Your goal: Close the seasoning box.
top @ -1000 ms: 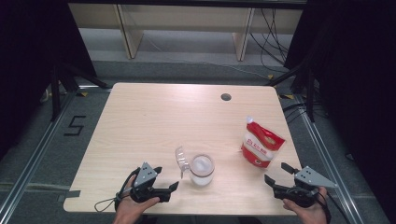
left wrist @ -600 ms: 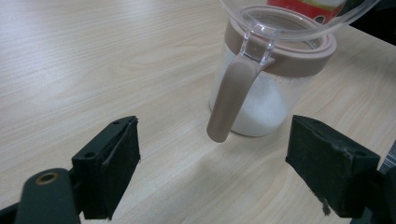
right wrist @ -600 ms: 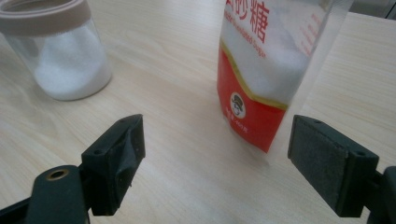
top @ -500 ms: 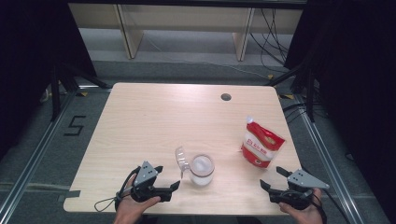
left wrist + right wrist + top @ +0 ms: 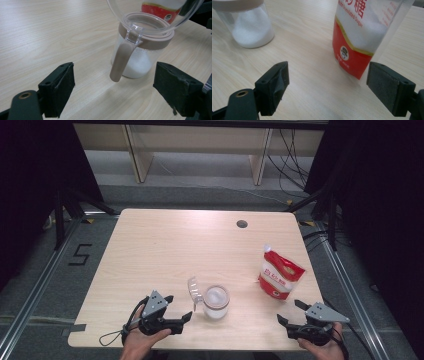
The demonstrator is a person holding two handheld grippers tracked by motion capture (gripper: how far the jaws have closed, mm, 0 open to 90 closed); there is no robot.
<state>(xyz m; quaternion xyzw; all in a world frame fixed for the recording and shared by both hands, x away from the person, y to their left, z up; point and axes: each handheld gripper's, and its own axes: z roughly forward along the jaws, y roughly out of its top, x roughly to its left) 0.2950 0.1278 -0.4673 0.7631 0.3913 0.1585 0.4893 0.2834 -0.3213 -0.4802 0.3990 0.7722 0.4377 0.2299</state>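
Observation:
A clear jar [image 5: 216, 303] with a brown rim stands near the table's front edge, partly filled with white sugar, its clear lid [image 5: 192, 290] flipped open to the left. In the left gripper view the jar [image 5: 140, 60] shows a brown tab hanging down its side. A red and white sugar pouch [image 5: 280, 274] stands upright to the right. My left gripper [image 5: 179, 311] is open just left of the jar, nothing between its jaws. My right gripper [image 5: 291, 312] is open in front of the pouch [image 5: 364, 37], apart from it.
The light wooden table [image 5: 165, 245] has a round cable hole [image 5: 242, 224] at the back right. Metal frame rails run along both sides on the floor. Shelving stands behind the table.
My right gripper has shifted a little left and forward along the front edge, toward the pouch. The left gripper, jar and pouch have stayed put.

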